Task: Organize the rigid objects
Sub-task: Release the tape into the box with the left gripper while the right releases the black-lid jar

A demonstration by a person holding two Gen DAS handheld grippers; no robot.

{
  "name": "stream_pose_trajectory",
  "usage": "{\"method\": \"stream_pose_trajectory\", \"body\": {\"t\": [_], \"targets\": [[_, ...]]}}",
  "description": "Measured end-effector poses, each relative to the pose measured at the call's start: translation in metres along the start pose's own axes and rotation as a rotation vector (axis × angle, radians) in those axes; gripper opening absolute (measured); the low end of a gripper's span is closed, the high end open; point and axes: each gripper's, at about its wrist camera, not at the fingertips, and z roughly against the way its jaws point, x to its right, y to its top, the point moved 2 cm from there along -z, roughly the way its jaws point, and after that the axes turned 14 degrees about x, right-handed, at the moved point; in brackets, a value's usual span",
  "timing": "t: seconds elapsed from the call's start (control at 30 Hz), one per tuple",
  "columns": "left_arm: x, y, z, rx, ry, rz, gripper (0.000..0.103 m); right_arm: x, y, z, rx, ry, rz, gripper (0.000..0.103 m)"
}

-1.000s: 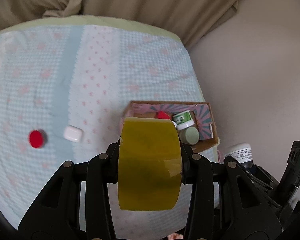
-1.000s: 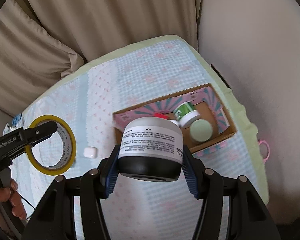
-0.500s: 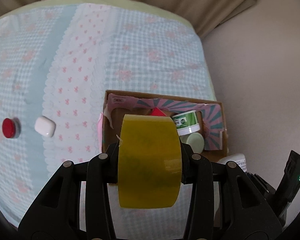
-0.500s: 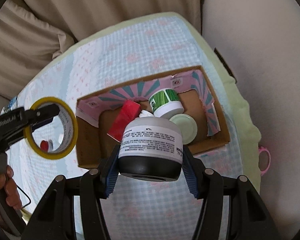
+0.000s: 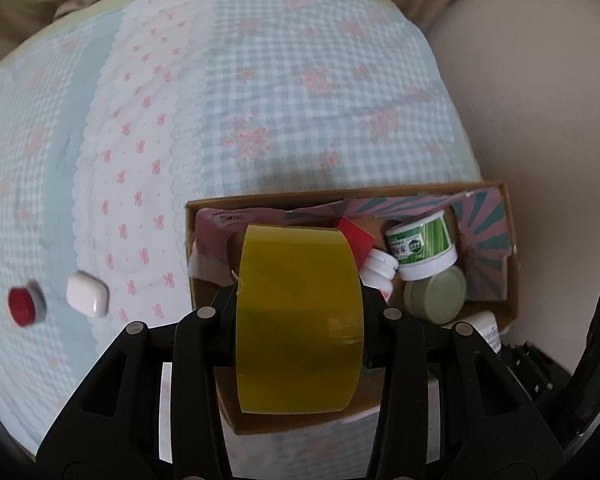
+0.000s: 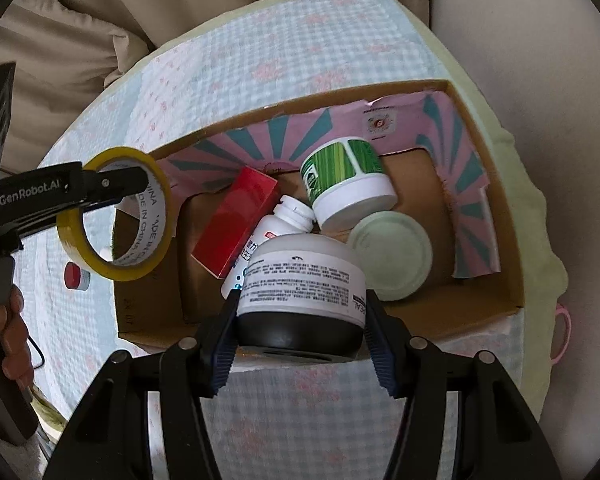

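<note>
The left tool (image 5: 298,312) is clamped on a roll of yellow tape (image 5: 298,316), held on edge above the left end of the cardboard box (image 6: 488,152). The right tool (image 6: 302,320) is clamped on a white jar with a black lid (image 6: 300,280), hanging over the near wall of the same box. The box sits by the right edge of a checked blue-and-pink cloth (image 5: 300,100); I cannot tell whether a desk or a bed lies under it. Inside the box are a red carton (image 6: 236,220) lying tilted, a white bottle (image 6: 276,224) on its side touching it, a green-striped tub (image 6: 346,184) tipped against the bottle's neck, and a pale green round lid (image 6: 392,254) flat on the bottom just beside the tub. Out on the cloth, well left of the box, a small white case (image 5: 88,294) lies near a little red-topped cap (image 5: 23,306), the two just apart
</note>
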Motion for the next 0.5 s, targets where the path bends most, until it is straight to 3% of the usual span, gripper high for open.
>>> {"method": "stream_pose_trajectory", "body": {"t": [0.07,0.1,0.13,0.17,0.2,0.5], "targets": [[0.004,0.001,-0.003,-0.010,0.006,-0.033,0.038,-0.003,0.001,-0.004,0.000,0.024,0.004,0.054],[0.006,0.002,-0.003,-0.014,0.018,-0.054,0.043,-0.005,0.002,-0.007,-0.005,0.037,0.006,0.064],[0.007,0.003,-0.003,-0.020,0.026,-0.073,0.070,-0.007,0.003,-0.008,-0.001,0.043,0.011,0.076],[0.008,0.004,-0.001,-0.020,0.030,-0.087,0.093,-0.008,0.005,-0.008,0.008,0.035,0.019,0.103],[0.007,0.005,0.005,0.000,0.037,-0.105,0.103,-0.008,0.006,-0.007,0.017,0.029,0.026,0.103],[-0.013,0.002,0.029,0.025,0.063,-0.103,0.103,-0.008,0.003,0.008,0.050,0.024,0.067,0.103]]}}
